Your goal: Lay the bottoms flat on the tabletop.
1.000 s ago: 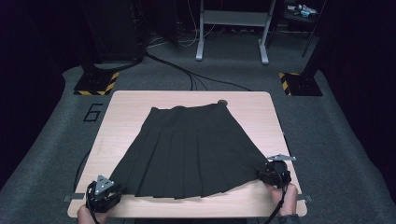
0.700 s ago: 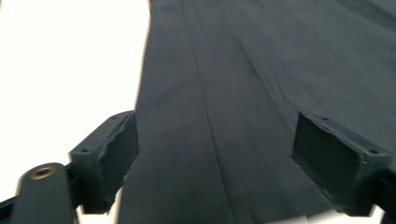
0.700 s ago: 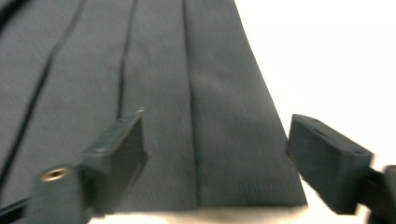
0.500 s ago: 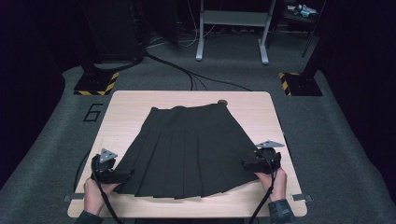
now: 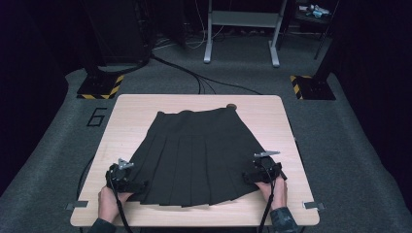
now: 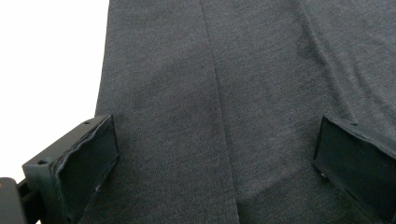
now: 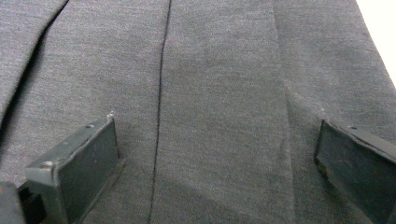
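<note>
A black pleated skirt (image 5: 194, 155) lies flat on the wooden table (image 5: 272, 121), waistband far, hem near me. My left gripper (image 5: 133, 187) rests at the hem's near left corner, held by a hand. In the left gripper view its jaws stand wide apart, the left gripper (image 6: 215, 172) open over the dark skirt fabric (image 6: 224, 93) next to its edge. My right gripper (image 5: 251, 177) sits at the hem's near right corner. The right gripper (image 7: 215, 163) is open too, its pads (image 7: 88, 158) spread over a pleat seam of the skirt (image 7: 210, 84).
A small dark round thing (image 5: 231, 106) sits at the table's far edge by the waistband. Metal brackets (image 5: 311, 205) stick out at the near table corners. Cables, striped floor bases (image 5: 99, 87) and a metal stand (image 5: 240, 29) lie beyond the table.
Both grippers have moved away from the table's near edge and inward. They now sit over the skirt's hem corners; the right one has shifted left, the left one right.
</note>
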Available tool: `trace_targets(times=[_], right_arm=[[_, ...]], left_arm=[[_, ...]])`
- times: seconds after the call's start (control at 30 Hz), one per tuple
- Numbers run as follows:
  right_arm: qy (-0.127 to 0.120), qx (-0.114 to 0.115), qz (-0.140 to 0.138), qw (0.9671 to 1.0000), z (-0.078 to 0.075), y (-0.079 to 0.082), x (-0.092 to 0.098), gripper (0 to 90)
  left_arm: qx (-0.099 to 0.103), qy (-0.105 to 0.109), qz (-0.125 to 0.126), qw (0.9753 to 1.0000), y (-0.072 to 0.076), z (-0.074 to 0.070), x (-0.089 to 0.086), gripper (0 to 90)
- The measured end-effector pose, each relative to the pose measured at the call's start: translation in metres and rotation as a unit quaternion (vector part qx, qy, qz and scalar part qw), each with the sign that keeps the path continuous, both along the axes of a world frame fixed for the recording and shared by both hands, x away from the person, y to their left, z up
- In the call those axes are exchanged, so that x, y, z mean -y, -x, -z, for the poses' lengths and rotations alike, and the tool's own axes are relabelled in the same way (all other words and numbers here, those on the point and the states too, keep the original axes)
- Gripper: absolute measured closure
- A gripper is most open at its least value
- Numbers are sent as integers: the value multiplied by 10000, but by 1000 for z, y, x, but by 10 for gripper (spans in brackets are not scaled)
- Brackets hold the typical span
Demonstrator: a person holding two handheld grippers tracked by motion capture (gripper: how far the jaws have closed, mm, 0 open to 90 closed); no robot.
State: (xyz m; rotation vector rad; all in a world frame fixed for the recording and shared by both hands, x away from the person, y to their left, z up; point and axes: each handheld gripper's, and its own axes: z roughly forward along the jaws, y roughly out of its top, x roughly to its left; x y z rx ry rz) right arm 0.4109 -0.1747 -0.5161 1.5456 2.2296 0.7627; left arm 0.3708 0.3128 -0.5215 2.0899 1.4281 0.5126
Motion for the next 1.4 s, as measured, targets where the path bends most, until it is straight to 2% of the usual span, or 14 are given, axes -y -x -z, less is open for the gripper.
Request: trace_targets(times=[0.07,0.27,0.53,0.7,0.73,0.8,0.9,1.0,1.03,1.1,1.17,1.27,1.37,1.4], right_arm=[[4,88,-18,10000,1,0,1,0],[-20,106,99,9999,2,-3,0,0],[-25,139,261,9996,2,-20,4,0],[-28,131,338,9993,1,-38,8,0],[-15,127,336,9994,1,-42,8,0],[-26,109,401,9991,1,-48,9,0],[-18,70,450,9990,0,-58,10,0],[-39,125,485,9987,1,-62,11,0],[-22,177,445,9988,2,-63,12,0],[-55,110,454,9989,1,-64,11,0],[-75,154,398,9991,0,-63,14,0],[-159,229,412,9988,-3,-56,20,0],[-370,304,380,9981,-9,-44,28,0],[-400,356,412,9977,-12,-38,29,0]], left_arm=[[3,11,23,10000,-1,0,0,0],[11,-39,150,9999,-12,0,2,0],[-41,-55,358,9993,-49,-1,6,0],[21,-18,380,9993,-70,0,9,0],[85,5,353,9993,-74,0,9,0],[12,-15,392,9992,-81,-1,10,0],[5,-11,384,9993,-93,-1,12,0],[-6,-11,424,9991,-103,-1,13,0],[-75,-44,416,9991,-103,-2,13,0],[-94,-51,456,9989,-104,-3,13,0],[-110,-72,420,9990,-103,-5,11,0],[46,40,367,9993,-92,-12,7,13],[139,194,403,9989,-78,-21,1,7],[254,264,352,9987,-72,-25,0,8]])
